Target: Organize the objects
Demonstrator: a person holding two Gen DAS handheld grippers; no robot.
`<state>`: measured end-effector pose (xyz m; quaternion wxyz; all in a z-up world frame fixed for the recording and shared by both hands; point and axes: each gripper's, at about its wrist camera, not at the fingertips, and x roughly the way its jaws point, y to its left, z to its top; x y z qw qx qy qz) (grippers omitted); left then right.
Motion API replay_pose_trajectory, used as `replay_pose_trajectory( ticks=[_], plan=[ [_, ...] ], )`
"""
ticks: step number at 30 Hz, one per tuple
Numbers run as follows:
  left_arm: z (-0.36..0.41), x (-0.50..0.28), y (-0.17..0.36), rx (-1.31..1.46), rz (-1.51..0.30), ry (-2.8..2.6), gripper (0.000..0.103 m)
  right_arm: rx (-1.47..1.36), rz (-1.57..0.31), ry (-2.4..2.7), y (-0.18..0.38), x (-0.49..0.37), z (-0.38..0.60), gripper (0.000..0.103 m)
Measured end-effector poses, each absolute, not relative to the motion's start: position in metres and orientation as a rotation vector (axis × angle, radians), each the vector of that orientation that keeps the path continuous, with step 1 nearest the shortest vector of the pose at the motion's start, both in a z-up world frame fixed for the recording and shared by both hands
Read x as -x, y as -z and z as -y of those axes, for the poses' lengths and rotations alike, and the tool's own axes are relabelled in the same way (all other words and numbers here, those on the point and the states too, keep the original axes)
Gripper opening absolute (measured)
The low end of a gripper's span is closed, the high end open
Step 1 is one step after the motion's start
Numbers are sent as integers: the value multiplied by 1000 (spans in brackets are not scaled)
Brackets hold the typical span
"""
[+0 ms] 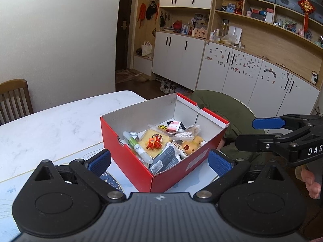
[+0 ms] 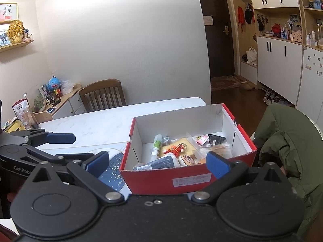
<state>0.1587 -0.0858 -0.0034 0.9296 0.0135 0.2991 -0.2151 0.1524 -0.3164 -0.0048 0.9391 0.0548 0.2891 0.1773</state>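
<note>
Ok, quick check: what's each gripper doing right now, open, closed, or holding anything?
Left gripper: open, empty, facing the red box.
Right gripper: open, empty.

Red box (image 1: pixel 129 157) near wall hides the lower contents; the grey packet (image 1: pixel 165 159) is only partly seen, print too small to read. Box side label (image 2: pixel 191 180) unreadable. Right gripper (image 1: pixel 248 133) body cut off by the left view's right edge; left gripper (image 2: pixel 74 145) cut at the right view's left edge. Blue mat (image 2: pixel 113 171) mostly under the box. Shelf items (image 1: pixel 262 14) too small to identify.
</note>
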Motion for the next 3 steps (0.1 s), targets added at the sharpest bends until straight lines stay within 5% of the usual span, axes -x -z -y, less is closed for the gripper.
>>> replay_pose_trajectory(
  ticks=[3],
  plan=[
    [85,-159,3,-25,-614,437,103,-115,-594,-359,6,-151,316,102]
  ],
)
